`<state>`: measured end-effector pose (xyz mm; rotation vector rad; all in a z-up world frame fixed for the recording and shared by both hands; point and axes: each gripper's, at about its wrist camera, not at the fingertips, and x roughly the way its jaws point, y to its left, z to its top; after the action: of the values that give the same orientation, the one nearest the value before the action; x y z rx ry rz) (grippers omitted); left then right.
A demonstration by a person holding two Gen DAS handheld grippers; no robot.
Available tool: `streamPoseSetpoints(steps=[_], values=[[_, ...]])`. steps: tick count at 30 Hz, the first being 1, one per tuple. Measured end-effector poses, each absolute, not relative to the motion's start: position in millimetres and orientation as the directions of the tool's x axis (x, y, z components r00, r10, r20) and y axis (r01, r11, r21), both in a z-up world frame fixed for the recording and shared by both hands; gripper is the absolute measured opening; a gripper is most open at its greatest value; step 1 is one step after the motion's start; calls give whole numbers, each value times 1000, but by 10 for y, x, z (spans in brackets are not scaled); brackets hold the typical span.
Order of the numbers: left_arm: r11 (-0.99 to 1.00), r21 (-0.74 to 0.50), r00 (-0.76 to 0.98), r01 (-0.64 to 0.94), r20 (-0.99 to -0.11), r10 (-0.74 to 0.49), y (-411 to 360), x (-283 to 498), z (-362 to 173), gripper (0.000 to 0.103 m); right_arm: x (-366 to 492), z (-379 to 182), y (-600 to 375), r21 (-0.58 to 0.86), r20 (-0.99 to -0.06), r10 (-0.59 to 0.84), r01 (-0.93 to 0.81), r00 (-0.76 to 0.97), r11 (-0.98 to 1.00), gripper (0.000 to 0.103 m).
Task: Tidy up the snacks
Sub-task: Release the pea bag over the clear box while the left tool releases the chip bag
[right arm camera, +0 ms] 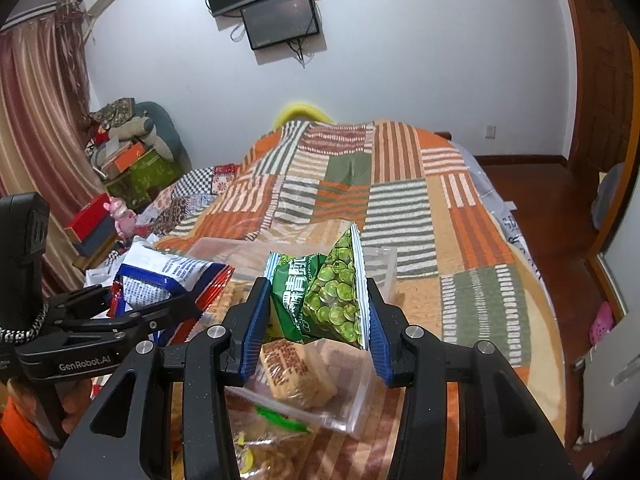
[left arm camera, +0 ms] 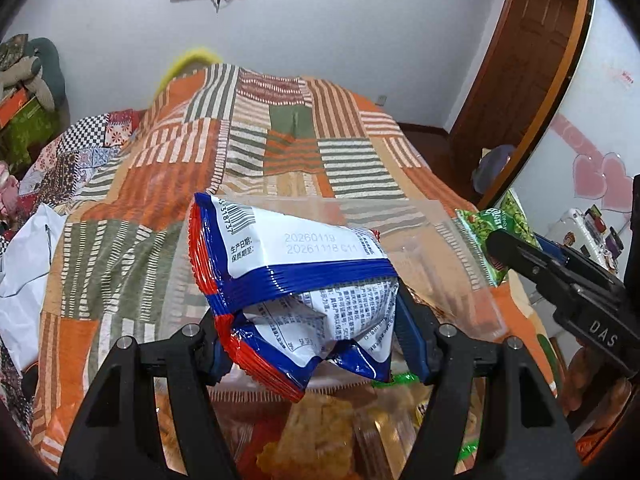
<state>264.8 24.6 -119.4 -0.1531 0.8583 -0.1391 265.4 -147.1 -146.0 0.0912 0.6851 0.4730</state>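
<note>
A: Left claw [left arm camera: 308, 340] clamped on the blue-white snack bag [left arm camera: 296, 276], held over the clear bin [left arm camera: 460, 264] on the bed [left arm camera: 248, 152].

B: Right view adds: right claw [right arm camera: 316, 320] clamped on the green pea packet [right arm camera: 324, 296], above wrapped biscuits [right arm camera: 296, 372] in the bin; left view only catches the packet's edge.

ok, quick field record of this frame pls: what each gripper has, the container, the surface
left gripper: shut on white, blue and red snack packet, held above the container
right gripper: shut on green pea snack bag
container: clear plastic box on the bed, wrapped cracker-type snacks visible inside
surface: striped orange and green patchwork bedspread
relative position: left gripper's packet is to the left of the green bag in the right wrist view, apart from it
</note>
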Motion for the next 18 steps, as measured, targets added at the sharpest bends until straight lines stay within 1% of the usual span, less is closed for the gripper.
streamPoseSetpoints(steps=[4, 12, 18], values=[[978, -195, 613, 67, -766, -194, 208, 2778, -1316, 67, 2766, -1557, -1432, 244, -618, 450, -387, 645, 889, 41], [982, -180, 544, 55, -819, -181, 151, 2929, -1456, 68, 2909, -1676, -1304, 189, -673, 413, -397, 614, 898, 42], [980, -196, 511, 23, -840, -180, 194, 2986, -1522, 72, 3002, -1754, -1249, 186, -706, 404, -398, 582, 898, 43]])
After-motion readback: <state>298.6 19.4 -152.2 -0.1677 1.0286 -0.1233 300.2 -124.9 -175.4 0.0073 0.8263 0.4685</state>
